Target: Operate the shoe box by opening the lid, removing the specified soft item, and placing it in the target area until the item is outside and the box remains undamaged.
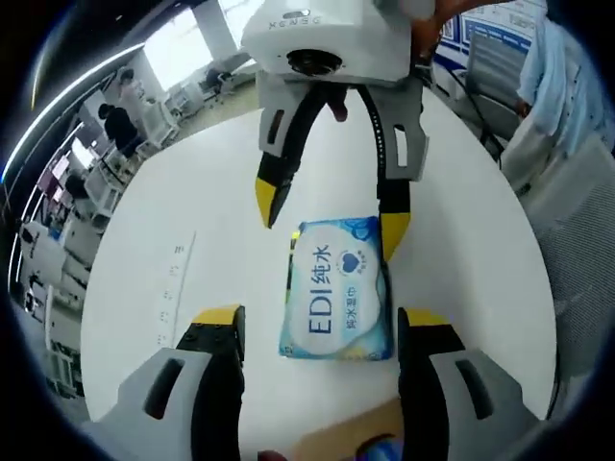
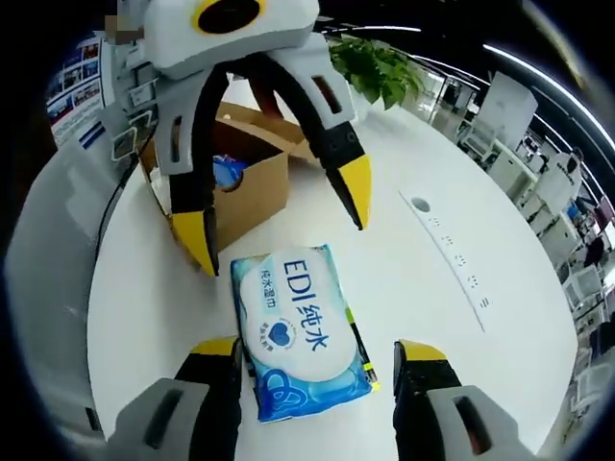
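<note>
Left gripper point(image 1: 317, 331) is held wide open, nothing gripped; same for right gripper point(image 2: 317, 360), jaws spread and empty. Between both claw pairs the wipes pack point(image 1: 338, 288) is laid flat on the white desk point(image 1: 192, 192), already outside the shoe box point(image 2: 252, 173), which is seen open behind the left gripper in the right gripper view, w/ something blue inside, not identifiable. Pack's long axis is run roughly along the line from one gripper to the other, so each claw is faced w/ a short end. In the left gripper view, right gripper's yellow tips are seen straddling the far end, one tip touching or just beside the pack's corner; contact can't be confirmed. Pack sits well in from the desk edge, near the box. Judged: placing is about done; right gripper is nearer for any re-grip.
</note>
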`<act>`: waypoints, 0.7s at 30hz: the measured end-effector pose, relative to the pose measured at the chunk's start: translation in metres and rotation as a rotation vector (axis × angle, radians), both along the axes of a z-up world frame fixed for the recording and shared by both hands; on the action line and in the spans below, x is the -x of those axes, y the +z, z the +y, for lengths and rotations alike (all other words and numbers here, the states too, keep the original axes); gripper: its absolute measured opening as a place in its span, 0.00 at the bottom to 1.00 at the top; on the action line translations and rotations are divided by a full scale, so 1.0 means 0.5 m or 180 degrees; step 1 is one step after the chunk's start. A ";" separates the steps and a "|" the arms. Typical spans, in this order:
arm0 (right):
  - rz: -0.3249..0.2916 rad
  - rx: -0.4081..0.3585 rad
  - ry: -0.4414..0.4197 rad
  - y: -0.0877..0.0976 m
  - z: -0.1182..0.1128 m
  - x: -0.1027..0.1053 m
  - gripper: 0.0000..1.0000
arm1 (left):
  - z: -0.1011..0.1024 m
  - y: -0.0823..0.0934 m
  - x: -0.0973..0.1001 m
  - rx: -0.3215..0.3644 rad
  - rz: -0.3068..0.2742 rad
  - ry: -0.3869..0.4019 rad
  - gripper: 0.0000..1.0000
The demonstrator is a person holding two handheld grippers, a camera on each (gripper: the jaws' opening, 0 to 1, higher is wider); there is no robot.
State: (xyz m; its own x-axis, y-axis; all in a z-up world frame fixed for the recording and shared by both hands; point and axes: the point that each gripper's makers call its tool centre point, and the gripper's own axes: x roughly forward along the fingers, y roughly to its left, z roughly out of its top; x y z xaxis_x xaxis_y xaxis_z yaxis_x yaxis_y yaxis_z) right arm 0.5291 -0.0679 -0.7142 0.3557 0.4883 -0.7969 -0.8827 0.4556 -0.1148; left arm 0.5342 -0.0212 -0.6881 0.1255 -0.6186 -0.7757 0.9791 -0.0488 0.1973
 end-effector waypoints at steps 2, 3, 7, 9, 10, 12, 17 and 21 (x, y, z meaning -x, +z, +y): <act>-0.0010 -0.0080 -0.0046 0.013 0.008 0.002 0.62 | 0.011 0.015 0.004 0.0067 0.0021 0.0056 0.64; -0.0015 -0.0107 -0.0065 0.018 0.012 0.003 0.62 | 0.015 0.020 0.006 0.0103 0.0047 0.0084 0.64; -0.0031 -0.0241 -0.0151 0.039 0.028 0.009 0.63 | 0.036 0.054 0.011 0.0317 0.0159 0.0285 0.66; -0.0032 -0.0291 -0.0204 0.045 0.033 0.011 0.64 | 0.051 0.065 0.012 0.0363 0.0166 0.0349 0.66; -0.0029 -0.0326 -0.0222 0.049 0.036 0.014 0.64 | 0.057 0.070 0.014 0.0382 0.0173 0.0369 0.66; -0.0036 -0.0378 -0.0255 0.056 0.041 0.016 0.64 | 0.073 0.075 0.016 0.0397 0.0156 0.0402 0.66; -0.0066 -0.0510 -0.0311 0.074 0.057 0.024 0.63 | 0.105 0.095 0.028 0.0534 0.0170 0.0535 0.67; -0.0135 -0.0611 -0.0307 0.095 0.076 0.029 0.64 | 0.133 0.100 0.036 0.0586 0.0187 0.0633 0.67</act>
